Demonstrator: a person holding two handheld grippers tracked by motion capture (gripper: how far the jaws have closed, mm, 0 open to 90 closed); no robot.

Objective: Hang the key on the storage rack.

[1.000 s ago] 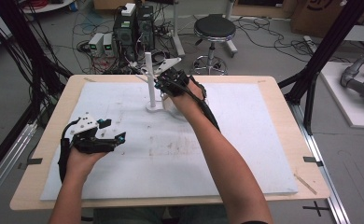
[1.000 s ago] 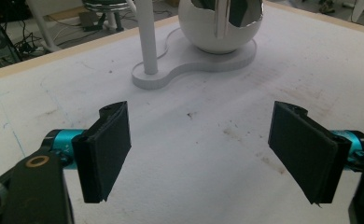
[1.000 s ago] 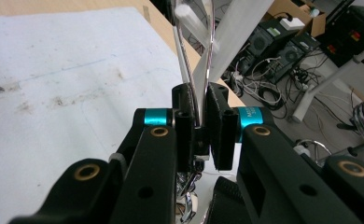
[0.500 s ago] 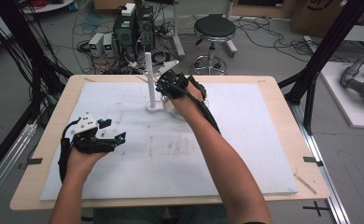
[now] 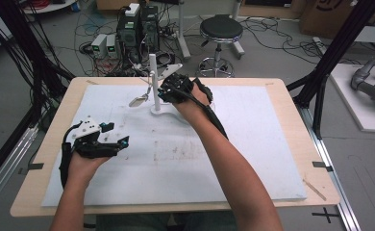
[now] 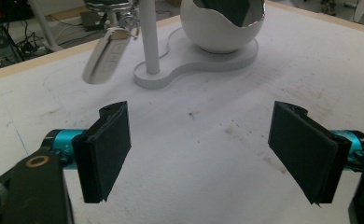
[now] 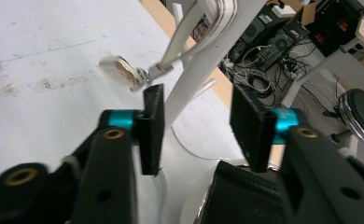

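Right hand-held gripper (image 5: 168, 89) has shifted slightly by the one white stand (image 5: 153, 82), jaws apart; bowl (image 6: 222, 23) cut off; left hand-held gripper (image 6: 208, 149) apart; one key fob (image 6: 106, 53), blurred.

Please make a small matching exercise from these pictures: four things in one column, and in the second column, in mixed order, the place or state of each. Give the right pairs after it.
Things:
1. left gripper
2. right gripper
3. key fob
4. egg-shaped bowl

Places or states:
A. hangs beside the white post
B. stands on the white base, top broken open
C. fingers wide apart above bare table mat
D. fingers on either side of the white post, not touching it

Pairs: 1-C, 2-D, 3-A, 4-B
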